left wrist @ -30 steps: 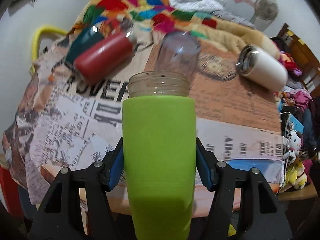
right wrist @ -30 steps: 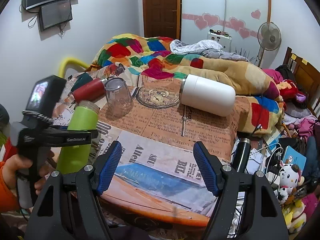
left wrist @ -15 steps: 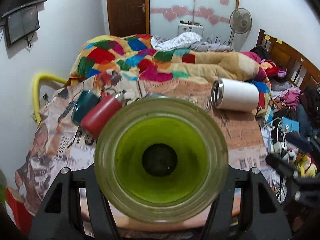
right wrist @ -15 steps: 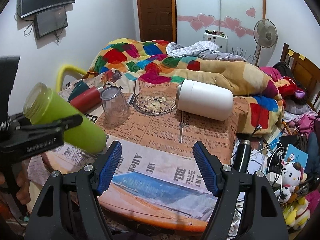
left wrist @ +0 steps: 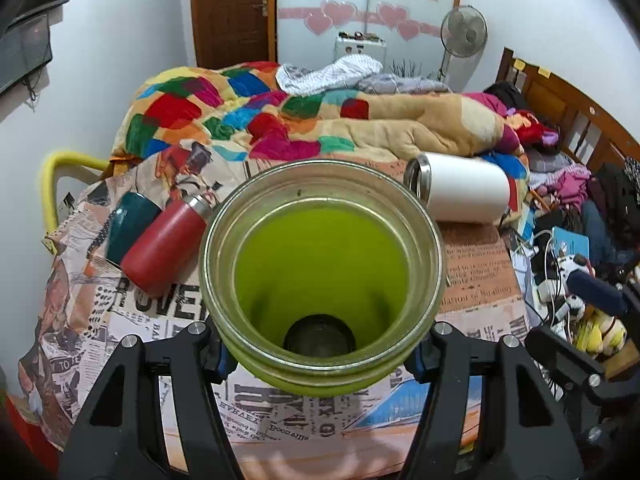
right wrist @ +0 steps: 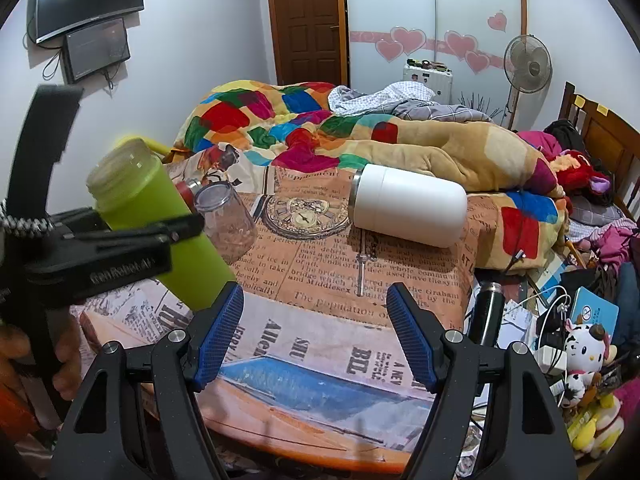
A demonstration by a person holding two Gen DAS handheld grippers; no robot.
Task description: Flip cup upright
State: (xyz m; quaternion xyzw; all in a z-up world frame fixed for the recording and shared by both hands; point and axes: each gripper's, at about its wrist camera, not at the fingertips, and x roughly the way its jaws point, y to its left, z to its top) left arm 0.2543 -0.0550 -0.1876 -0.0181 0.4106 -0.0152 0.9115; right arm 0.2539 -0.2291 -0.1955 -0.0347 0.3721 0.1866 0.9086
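Left gripper (left wrist: 320,354): I read it as clamped on the green cup (left wrist: 322,276), its blue pads pressed against both sides of the body below the rim.
Right gripper (right wrist: 316,336): jaws spread wide, holding nothing, hovering over the newspaper-covered desk (right wrist: 320,360).
Cup location: off the desk in my left grip, at the desk's near left part; from the right wrist view its base looks just above the newspaper, though contact is hidden behind the right gripper's finger.
Long axis: tilted, mouth up and leaning left and toward the left camera, base toward the desk; the left wrist view looks almost straight down the bore to the dark bottom.
Nearer hand: the left, already on it; the right is just beside the base.
Judgement: rotation is mostly done; what remains is bringing the axis vertical and setting the base down flat.
Nearby items: clear glass (right wrist: 228,224) just behind the cup; red flask (left wrist: 160,248) and white flask (right wrist: 408,210) lying on their sides.
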